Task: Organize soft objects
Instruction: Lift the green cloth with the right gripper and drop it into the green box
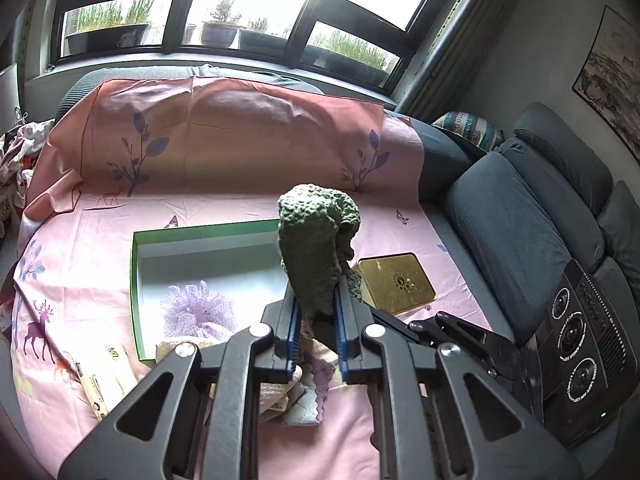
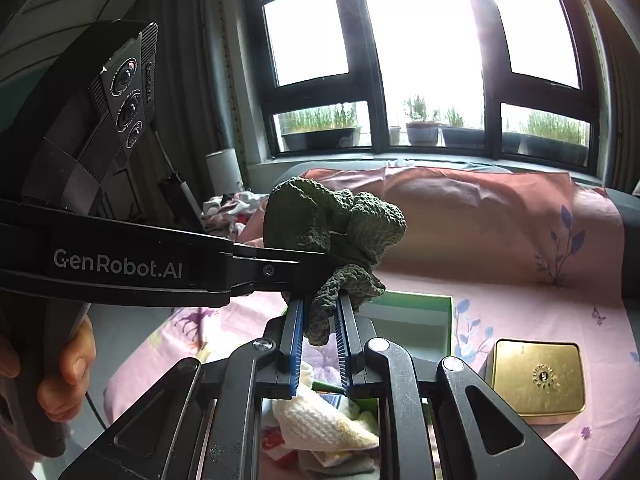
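Observation:
A dark green knitted cloth [image 1: 316, 240] hangs bunched in the air above the pink sheet, held from two sides. My left gripper [image 1: 316, 304] is shut on its lower end. My right gripper [image 2: 320, 316] is shut on another fold of the same cloth [image 2: 336, 220], and the left gripper's fingers [image 2: 280, 268] come in from the left right beside it. Below them stands an open green box [image 1: 136, 280] with a white inside, holding a lilac mesh puff [image 1: 198, 308]. A pile of knitted and lace pieces [image 2: 320, 424] lies under the grippers.
A gold tin [image 1: 396, 284] sits on the pink sheet [image 1: 80, 272] right of the box. A paper packet [image 1: 108, 380] lies at the front left. Grey sofa cushions [image 1: 512, 248] line the right side; a heap of clothes [image 1: 16, 152] is at far left. A hand [image 2: 60, 372] grips the left handle.

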Motion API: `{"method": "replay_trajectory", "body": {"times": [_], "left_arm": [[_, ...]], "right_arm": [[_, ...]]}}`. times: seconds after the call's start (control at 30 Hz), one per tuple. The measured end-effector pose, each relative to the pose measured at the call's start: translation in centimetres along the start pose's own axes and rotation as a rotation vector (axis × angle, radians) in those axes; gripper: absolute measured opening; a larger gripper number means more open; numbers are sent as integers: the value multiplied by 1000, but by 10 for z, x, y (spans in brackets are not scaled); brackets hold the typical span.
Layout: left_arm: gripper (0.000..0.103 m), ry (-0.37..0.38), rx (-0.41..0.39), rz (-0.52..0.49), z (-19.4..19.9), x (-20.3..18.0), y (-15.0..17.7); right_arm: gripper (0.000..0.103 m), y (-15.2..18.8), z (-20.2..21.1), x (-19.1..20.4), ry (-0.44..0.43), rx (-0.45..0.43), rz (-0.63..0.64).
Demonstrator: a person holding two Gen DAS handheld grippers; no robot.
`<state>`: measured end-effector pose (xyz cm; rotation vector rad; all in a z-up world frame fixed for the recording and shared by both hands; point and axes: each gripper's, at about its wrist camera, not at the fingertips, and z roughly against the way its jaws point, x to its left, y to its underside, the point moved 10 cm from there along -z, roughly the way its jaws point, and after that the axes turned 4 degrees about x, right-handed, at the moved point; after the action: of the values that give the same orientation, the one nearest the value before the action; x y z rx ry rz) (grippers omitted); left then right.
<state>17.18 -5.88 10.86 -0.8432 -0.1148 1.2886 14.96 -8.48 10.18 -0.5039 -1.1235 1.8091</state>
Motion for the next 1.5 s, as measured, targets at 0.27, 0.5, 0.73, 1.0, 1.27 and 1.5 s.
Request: {"method": "replay_trajectory", "body": {"times": [0.27,0.5,0.73,1.0,1.27,1.5], "left_arm": [[14,-27,54,49,-46,39,-15],[13,-32,103,99,-84,66,-12],[14,-36,168,149,-117,89,1],[27,-47,238,223,-144,109,22],[78,-95,242,259,-144,119,30],[99,-160,188,263,-119,123,36]], "right_arm": [[16,4,-56,-16,15,77,-14],[16,20,-97,-29,13,148,-42],[16,43,-127,-38,24,229,-62],[23,70,-152,-44,57,321,-94],[56,73,-147,-49,95,320,-105],[66,75,-128,-49,125,302,-118]]}}
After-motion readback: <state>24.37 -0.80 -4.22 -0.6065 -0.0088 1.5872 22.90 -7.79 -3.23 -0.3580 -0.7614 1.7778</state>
